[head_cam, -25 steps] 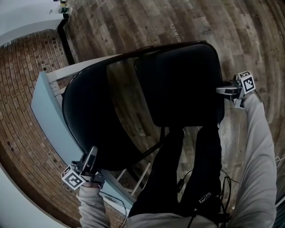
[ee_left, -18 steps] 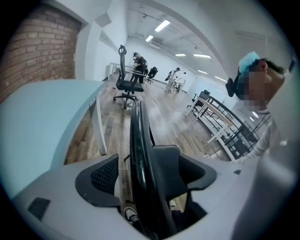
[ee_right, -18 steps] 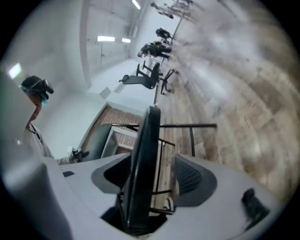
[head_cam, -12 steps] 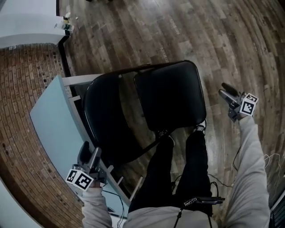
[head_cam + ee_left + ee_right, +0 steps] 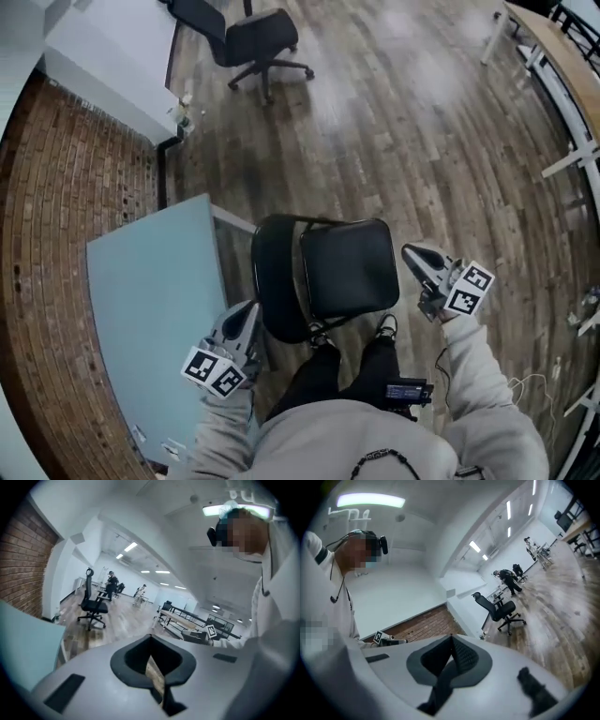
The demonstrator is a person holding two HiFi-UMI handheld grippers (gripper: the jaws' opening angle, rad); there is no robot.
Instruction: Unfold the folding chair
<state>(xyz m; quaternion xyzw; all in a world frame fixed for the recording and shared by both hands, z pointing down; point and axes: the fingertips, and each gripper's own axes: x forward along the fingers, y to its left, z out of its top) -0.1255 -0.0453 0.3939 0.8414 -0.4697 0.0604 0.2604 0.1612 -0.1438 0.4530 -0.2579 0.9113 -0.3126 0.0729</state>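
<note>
Folding chair (image 5: 349,270) is standing on the wood floor (image 5: 422,141) with its seat lying flat and its backrest (image 5: 277,281) at the seat's left. It looks unfolded. It's sitting just beside the edge of the light blue table (image 5: 150,300), right in front of the person's legs (image 5: 323,375).

Left gripper (image 5: 246,317) is hanging at the chair's left, over the table edge. Its jaws have just been closing and are meeting now with nothing between them. Right gripper (image 5: 417,258) is hanging at the chair's right in the same state: jaws just closed, together, empty.

Both gripper views are looking out across the room, not at the chair. Office chair (image 5: 248,37) is sitting well apart, further down the floor.
</note>
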